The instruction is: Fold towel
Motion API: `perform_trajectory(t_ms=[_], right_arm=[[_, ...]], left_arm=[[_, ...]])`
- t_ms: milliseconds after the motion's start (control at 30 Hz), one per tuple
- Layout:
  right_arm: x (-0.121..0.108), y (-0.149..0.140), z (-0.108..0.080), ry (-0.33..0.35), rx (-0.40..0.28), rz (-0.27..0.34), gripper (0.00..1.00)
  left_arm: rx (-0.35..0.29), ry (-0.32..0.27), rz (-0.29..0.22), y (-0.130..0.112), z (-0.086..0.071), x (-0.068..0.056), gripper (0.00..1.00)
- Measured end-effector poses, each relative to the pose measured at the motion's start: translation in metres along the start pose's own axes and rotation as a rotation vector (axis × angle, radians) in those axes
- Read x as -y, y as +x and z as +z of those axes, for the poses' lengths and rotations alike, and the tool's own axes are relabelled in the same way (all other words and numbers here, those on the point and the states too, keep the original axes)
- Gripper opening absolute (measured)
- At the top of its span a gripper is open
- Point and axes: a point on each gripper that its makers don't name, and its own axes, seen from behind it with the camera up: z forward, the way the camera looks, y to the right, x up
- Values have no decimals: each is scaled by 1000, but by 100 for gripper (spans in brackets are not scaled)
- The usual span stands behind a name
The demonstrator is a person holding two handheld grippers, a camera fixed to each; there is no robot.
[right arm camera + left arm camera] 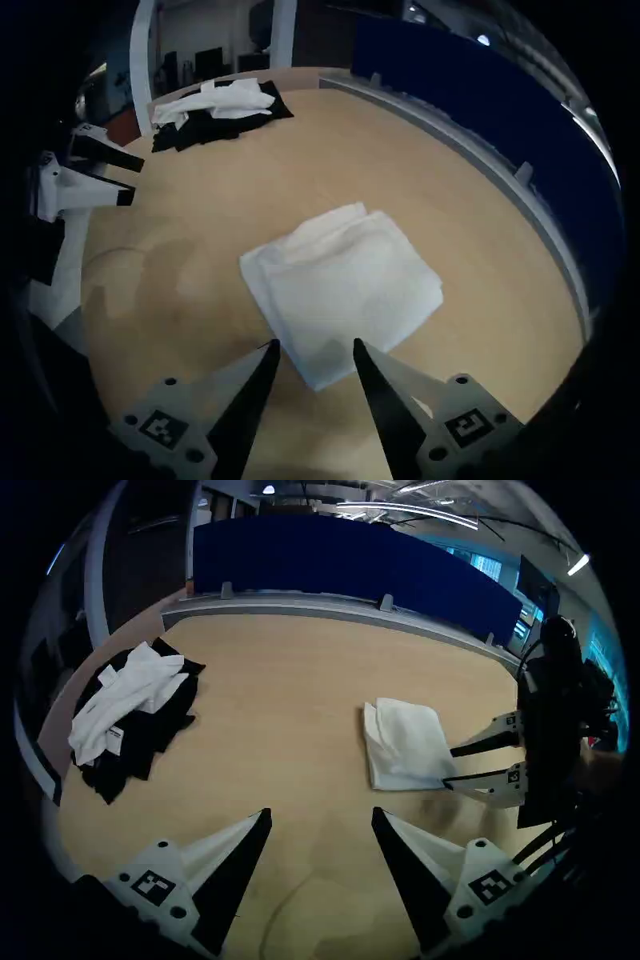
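The left tongs (pixel 320 816) hang wide open over bare table (pixel 280 680), with nothing between their fingers. The right tongs (pixel 316 346) are open too, though less widely. Their tips sit at the near edge of the folded white towel (pixel 344 280), and a corner of it lies in the gap between them. I cannot tell whether they touch the cloth. The towel lies flat near the middle of the wooden table, a layered rectangle. Well apart from it, a heap of black and white clothes (pixel 132 712) sits near the table's edge. A blue partition (pixel 344 560) runs behind the table.
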Motion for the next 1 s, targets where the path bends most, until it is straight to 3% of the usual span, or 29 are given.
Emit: perform_trajectory(t_ms=[233,400,933,1000], right_arm=[[-8,-18,-2,-23,30,46,70],[-7,-26,0,-24,46,64,64],[-1,-35,6,-6,49,134,7],[-2,-34,5,-15,44,134,4]], left_arm=[[-1,-4,3,1,1,-4,93],[0,-6,9,2,2,-6,93],[-1,-9,14,6,1,-7,93],[-1,-9,16,6,1,-7,93]])
